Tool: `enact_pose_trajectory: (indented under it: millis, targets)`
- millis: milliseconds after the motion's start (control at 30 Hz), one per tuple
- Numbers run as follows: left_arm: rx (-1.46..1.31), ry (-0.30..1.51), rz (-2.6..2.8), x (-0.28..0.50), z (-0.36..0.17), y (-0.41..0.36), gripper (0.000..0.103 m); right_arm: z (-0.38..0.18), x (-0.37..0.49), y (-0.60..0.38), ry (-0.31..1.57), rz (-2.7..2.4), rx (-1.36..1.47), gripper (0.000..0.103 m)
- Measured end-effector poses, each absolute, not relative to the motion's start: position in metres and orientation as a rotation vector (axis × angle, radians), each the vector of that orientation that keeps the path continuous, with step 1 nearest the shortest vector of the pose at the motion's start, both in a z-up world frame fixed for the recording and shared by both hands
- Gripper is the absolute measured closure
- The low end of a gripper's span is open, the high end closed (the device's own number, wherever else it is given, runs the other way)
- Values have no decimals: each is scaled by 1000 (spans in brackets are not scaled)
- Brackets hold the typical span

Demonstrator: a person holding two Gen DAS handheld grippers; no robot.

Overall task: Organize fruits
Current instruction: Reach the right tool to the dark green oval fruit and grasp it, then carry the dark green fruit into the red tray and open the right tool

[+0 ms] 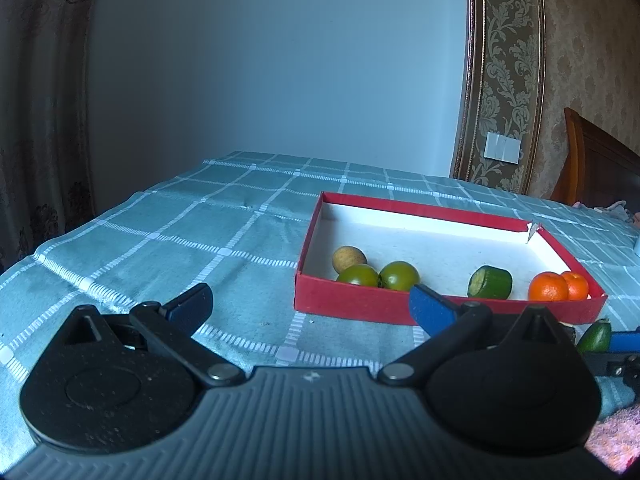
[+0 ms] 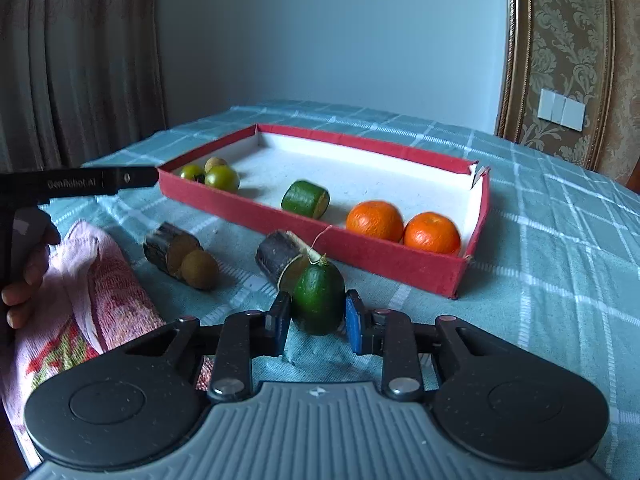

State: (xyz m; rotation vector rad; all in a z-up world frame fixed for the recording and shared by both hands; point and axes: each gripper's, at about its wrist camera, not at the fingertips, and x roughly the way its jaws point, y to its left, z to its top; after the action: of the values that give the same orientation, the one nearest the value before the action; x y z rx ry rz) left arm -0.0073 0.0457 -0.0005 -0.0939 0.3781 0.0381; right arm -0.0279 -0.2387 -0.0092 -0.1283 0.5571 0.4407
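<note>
My right gripper is shut on a dark green oval fruit that rests on the checked tablecloth, just in front of the red box. Inside the box lie two oranges, a cut green piece, two green round fruits and a tan one. In the left wrist view my left gripper stands open and empty, before the box's near left corner. The green fruit shows at that view's right edge.
Two dark cane chunks and a brown round fruit lie on the cloth left of the held fruit. A pink towel and a person's hand are at the left. A wall stands behind the table.
</note>
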Motion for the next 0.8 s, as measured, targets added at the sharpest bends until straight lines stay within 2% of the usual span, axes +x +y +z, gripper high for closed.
enact_pose_trajectory:
  millis: [333, 800]
  targets:
    - [-83, 386, 31, -7, -1, 45, 0, 38, 16, -278, 426, 305, 6, 75]
    - [-71, 407, 20, -4, -1, 42, 0, 11, 103, -272, 539, 256, 20, 75]
